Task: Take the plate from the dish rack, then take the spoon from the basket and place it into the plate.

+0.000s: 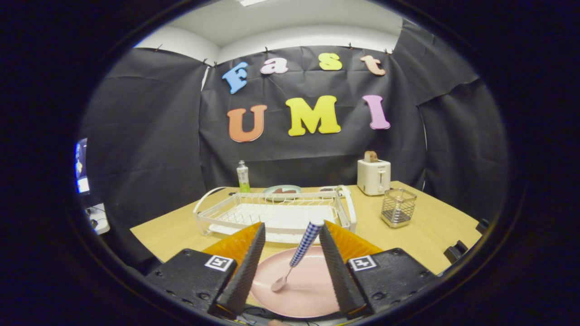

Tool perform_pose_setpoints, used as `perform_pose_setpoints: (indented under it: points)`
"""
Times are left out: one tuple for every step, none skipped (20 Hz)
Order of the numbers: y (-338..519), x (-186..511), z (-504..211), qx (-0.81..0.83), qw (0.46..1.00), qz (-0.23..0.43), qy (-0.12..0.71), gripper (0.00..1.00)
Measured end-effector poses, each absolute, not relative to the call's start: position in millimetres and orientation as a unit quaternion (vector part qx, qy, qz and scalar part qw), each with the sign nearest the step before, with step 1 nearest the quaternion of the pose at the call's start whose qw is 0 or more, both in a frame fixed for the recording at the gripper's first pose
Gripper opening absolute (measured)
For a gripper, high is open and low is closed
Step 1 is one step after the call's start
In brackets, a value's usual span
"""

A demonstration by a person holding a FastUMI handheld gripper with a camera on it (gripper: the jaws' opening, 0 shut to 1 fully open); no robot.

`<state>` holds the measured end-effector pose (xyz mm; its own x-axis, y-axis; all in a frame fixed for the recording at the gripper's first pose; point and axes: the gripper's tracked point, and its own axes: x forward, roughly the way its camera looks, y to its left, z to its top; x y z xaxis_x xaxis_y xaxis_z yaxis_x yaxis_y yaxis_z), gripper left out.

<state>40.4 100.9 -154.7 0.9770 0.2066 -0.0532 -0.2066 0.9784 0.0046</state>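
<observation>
Spoon (pixel 297 258) sits tilted between the fingers: bowl down on the pink plate (pixel 312 290), checked handle rising up and away toward the dish rack (pixel 276 215), long axis leaning slightly right as it climbs. Handle tip is right by the right finger's inner tip; can't tell if it touches. Left finger is well clear of the handle, so the tool (pixel 292 231) stands apart, not clamped on anything. Fingers (pixel 247 267) point forward and slightly down over the plate, splayed in a V, with the plate spanning the gap between them. Plate lies flat on the counter (pixel 426 235), just in front of the rack. Rack is white wire, with a white tray under it, directly beyond the fingertips. Behind the rack: a green-bottomed bottle (pixel 243 176), a light blue dish (pixel 282 190) with something dark on it, another small dish too small to make out. To the right of the rack: a wire basket (pixel 398 207) standing upright, and farther back a white toaster (pixel 374 175) with a slice of bread sticking out. Nothing stands between the fingers and the spoon.
</observation>
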Motion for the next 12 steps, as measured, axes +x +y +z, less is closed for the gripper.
perform_pose_setpoints:
  points:
    - [90.9, 39.3, -148.0, -0.003, 0.996, 0.093, 0.018, 0.90]
    - [79.6, 38.9, -143.0, -0.004, 0.997, 0.080, 0.010, 1.00]
    - [71.4, 35.6, -135.9, -0.005, 0.997, 0.074, 0.004, 1.00]
    - [68.3, 35.1, -130.8, -0.005, 0.998, 0.070, 0.000, 1.00]
    - [61.1, 32.8, -124.5, -0.005, 0.998, 0.063, -0.003, 1.00]
    - [52.7, 30.1, -119.3, -0.005, 0.998, 0.057, -0.005, 1.00]
    - [46.6, 27.1, -113.7, -0.006, 0.999, 0.052, -0.005, 1.00]
    - [39.8, 23.6, -108.2, -0.005, 0.999, 0.045, -0.007, 1.00]
    - [34.7, 19.6, -101.8, -0.001, 0.999, 0.041, -0.011, 1.00]
    - [29.0, 16.1, -98.5, 0.004, 0.999, 0.035, -0.011, 1.00]
    - [25.1, 12.2, -95.9, 0.008, 0.999, 0.032, -0.011, 1.00]
    - [21.4, 8.7, -94.1, 0.009, 0.999, 0.029, -0.008, 1.00]
